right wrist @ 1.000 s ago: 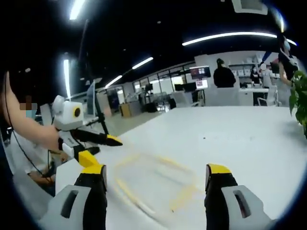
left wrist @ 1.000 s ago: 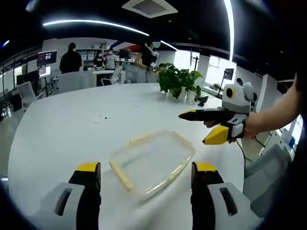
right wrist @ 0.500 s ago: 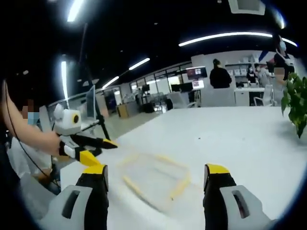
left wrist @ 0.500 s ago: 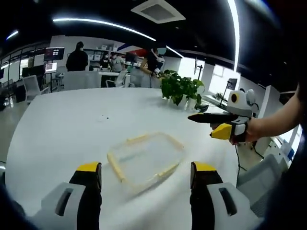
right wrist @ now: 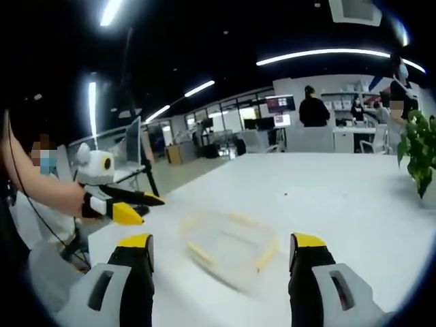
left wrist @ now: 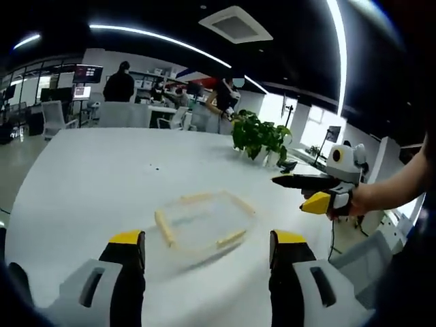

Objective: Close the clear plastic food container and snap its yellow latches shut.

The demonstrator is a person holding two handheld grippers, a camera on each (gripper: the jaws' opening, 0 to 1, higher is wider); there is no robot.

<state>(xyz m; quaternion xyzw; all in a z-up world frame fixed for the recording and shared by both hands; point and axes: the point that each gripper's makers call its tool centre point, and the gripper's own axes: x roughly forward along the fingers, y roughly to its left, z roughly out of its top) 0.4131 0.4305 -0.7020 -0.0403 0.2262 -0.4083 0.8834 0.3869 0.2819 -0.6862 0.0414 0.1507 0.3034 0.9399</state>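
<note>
A clear plastic food container [left wrist: 199, 219] with yellow latches [left wrist: 163, 228] lies flat on the white table [left wrist: 88, 177], lid on it. My left gripper [left wrist: 203, 251] stands open just short of it, nothing between its jaws. In the right gripper view the container [right wrist: 228, 246] lies ahead of my open right gripper [right wrist: 219, 251]. The right gripper [left wrist: 310, 192] shows in the left gripper view at the right, held in a hand, jaws apart. The left gripper [right wrist: 133, 206] shows in the right gripper view at the left, open too.
A potted green plant [left wrist: 257, 136] stands at the table's far side, also seen as the plant [right wrist: 419, 153] at the right edge. People [left wrist: 122, 83] and desks with monitors are in the office behind. A grey chair [left wrist: 371, 262] is by the table's right edge.
Both cameras have pulled back and up; the container looks smaller and farther. The container has not moved on the table. Both grippers stay open.
</note>
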